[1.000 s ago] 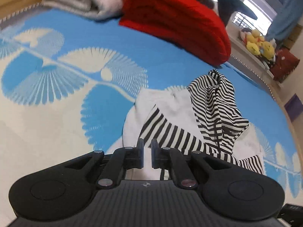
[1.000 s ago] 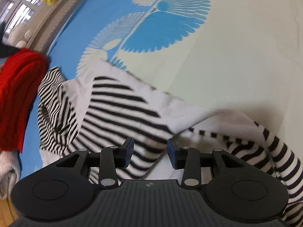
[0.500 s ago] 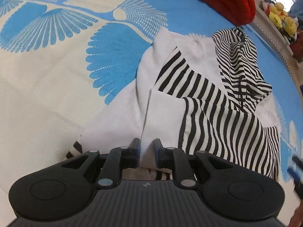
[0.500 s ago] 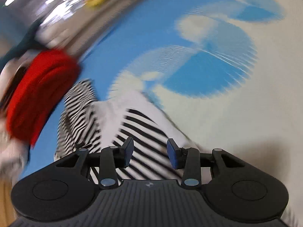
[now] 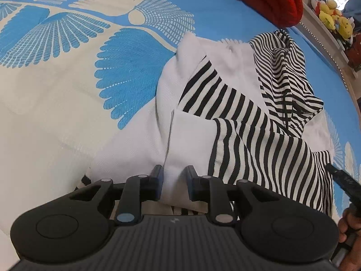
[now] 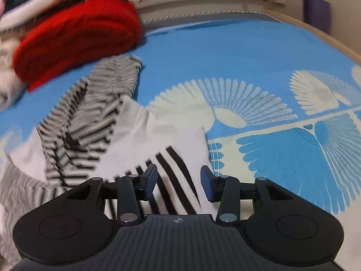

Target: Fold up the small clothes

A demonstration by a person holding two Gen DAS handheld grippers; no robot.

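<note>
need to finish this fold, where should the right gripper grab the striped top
Take the striped top by its white edge right of the bold stripes, near the right gripper. That edge lies flat and single on the bedspread, so come in low from the right, with the jaws open.

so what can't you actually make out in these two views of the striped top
- Left wrist view: the striped top's near hem, hidden under the left gripper's body.
- Left wrist view: the right gripper, cut off by the frame edge.
- Right wrist view: the top's far striped part, smeared by motion blur.
- Right wrist view: the red blanket's texture, blurred too.
</note>
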